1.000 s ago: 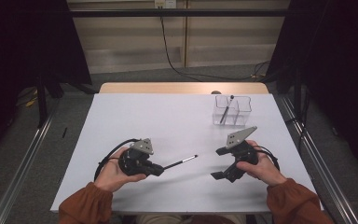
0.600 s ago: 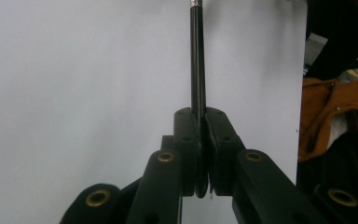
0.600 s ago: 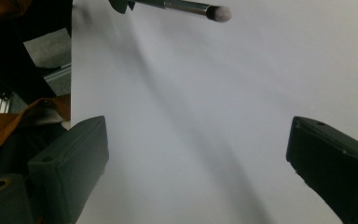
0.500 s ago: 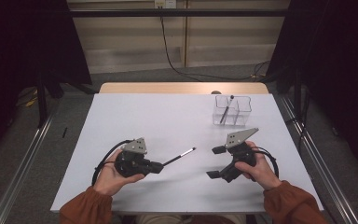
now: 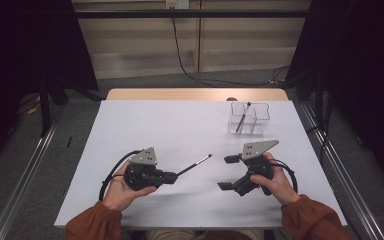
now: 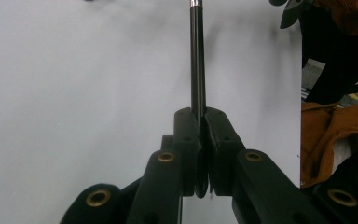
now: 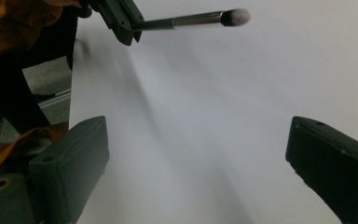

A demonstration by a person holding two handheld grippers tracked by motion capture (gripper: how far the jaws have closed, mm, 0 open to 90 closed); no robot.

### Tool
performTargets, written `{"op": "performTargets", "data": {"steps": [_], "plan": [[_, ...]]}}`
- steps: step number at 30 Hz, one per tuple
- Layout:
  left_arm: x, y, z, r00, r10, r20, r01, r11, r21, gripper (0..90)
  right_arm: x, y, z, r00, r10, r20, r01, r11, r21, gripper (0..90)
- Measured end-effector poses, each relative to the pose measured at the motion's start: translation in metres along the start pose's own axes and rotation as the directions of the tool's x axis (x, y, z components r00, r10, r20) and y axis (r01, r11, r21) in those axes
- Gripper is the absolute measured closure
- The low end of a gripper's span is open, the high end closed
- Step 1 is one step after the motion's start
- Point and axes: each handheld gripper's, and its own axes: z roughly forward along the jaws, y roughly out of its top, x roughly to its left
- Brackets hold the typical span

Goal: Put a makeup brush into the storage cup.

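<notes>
Your left gripper (image 5: 172,176) pinches a brush (image 5: 196,164) by its handle, with the brush tip held out over the white table (image 5: 180,125). Your right gripper (image 5: 229,172) is spread wide and holds nothing. Far right stands a clear box (image 5: 249,119) with two parts; another brush (image 5: 242,117) leans in its left part.

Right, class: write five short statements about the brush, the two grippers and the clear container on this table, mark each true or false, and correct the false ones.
1. The left gripper is shut on the slim black-handled brush. True.
2. The right gripper holds a brush. False: its jaws stand open with nothing between them.
3. The clear plastic two-compartment container is empty. False: a dark slim brush-like item leans in its left compartment.
4. The held brush's bristle tip points toward the right gripper. True.
5. The container lies tipped over. False: it stands upright on the white table.
</notes>
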Motion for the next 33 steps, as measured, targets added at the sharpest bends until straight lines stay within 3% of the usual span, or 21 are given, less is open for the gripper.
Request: {"op": "performTargets", "data": {"steps": [7,12,26,29,33], "plan": [[-0.002,0.001,0.000,0.9999,-0.008,0.012,0.008,0.9984,-0.057,84.2,0.003,0.001,0.001,0.9996,0.011,0.025,-0.009,0.997,-0.081,5.9],[-0.003,0.001,0.002,1.0000,0.003,0.007,-0.002,0.9963,-0.086,84.2,0.003,0.001,0.003,0.9988,0.010,0.049,-0.001,0.983,-0.182,8.0],[-0.005,0.001,0.005,0.9999,0.009,0.010,-0.007,0.9783,-0.207,84.2,0.004,0.009,0.001,0.9994,0.035,0.004,-0.033,0.966,-0.258,7.1],[-0.006,0.001,0.005,0.9999,0.011,0.006,-0.009,0.9733,-0.229,84.2,0.005,0.010,0.001,0.9987,0.017,-0.048,-0.030,0.958,-0.285,4.1],[-0.008,0.002,0.005,0.9998,0.021,0.006,-0.018,0.9647,-0.263,84.2,0.007,0.015,0.002,0.9983,0.017,-0.056,-0.033,0.954,-0.297,6.2]]}}
